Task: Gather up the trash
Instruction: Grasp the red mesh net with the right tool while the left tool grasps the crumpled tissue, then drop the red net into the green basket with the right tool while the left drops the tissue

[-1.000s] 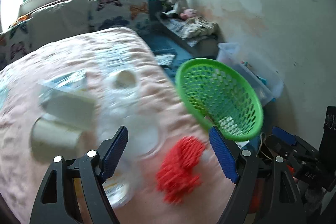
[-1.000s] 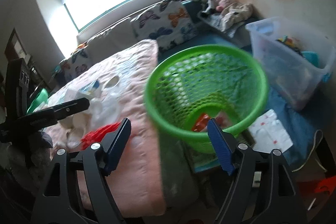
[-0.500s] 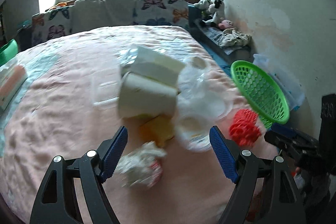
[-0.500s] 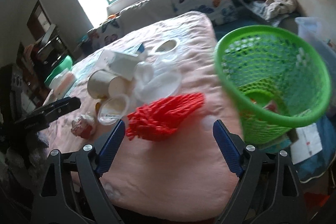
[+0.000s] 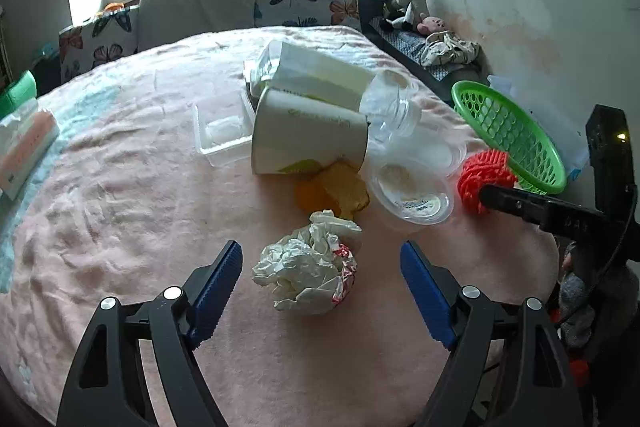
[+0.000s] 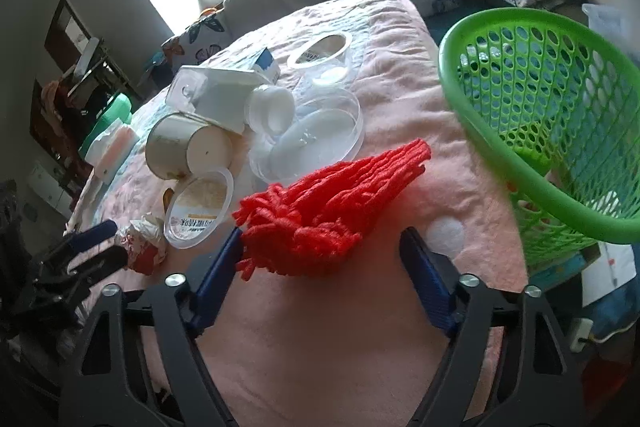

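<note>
You are working a pink bed (image 5: 120, 187) strewn with trash, both grippers spread wide and holding nothing: the left gripper (image 5: 320, 277) is hovering low with a crumpled wrapper (image 5: 310, 273) lying between its blue pads (image 5: 218, 277), untouched on either side, while the right gripper (image 6: 320, 263) is levelling at a red mesh net (image 6: 328, 203) whose frayed end is lying just by its left pad. The wrapper is looking light and soft, likely to crush rather than slip, so you are best pinching it across its bulky middle; the net is looking limp and springy, so you are best taking the bunched end nearest you, not the loose strands. The green basket (image 6: 520, 163) is standing off the bed's far corner, just beyond the net, tilted open toward you. Cups, tubs and a carton are piled behind, waiting
</note>
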{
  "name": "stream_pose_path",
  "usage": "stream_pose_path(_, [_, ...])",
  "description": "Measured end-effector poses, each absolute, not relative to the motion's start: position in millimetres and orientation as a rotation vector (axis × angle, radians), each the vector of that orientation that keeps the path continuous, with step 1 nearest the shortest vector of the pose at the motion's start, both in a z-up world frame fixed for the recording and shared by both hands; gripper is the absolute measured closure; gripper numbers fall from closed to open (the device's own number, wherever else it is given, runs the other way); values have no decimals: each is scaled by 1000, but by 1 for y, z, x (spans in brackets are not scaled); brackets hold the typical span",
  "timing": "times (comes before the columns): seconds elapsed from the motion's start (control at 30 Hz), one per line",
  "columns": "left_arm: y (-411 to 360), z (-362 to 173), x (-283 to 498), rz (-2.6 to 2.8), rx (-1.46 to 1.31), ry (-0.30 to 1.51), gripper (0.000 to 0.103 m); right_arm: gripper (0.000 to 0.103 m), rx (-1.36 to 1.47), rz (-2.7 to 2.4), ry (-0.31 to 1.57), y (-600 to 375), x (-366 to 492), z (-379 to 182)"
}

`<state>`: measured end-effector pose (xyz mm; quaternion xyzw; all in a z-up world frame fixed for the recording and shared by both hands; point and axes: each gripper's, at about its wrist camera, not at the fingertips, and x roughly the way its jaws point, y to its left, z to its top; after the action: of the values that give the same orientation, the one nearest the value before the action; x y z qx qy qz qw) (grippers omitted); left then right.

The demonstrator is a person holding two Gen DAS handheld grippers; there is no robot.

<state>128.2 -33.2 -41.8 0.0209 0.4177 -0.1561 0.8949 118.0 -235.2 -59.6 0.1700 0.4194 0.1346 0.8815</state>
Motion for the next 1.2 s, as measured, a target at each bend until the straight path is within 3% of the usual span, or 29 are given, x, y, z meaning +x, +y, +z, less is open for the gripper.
stream_pose_path(0.07, [-33,-47,131,-322,45,876,25,44,373,292,878,-237,118,-60])
stream_pose_path(0.13, [-34,-50,133,-322,46,885,25,49,379,299,879,-238,117,-60])
stream_pose_path(0.27, [-32,-57,137,-316,29,903,35,56,383,297,860,-239,113,-57])
stream_pose_path(0.4, [-27,-61,137,-310,12,912,48,58,383,298,840,-240,107,-51])
stream_pose_path(0.6, [-20,-56,130,-304,1,892,55,58,374,303,804,-241,98,-38])
stream_pose_path(1.2, [-29,8,122,-377,-34,779,56,58,391,97,731,-323,95,-21])
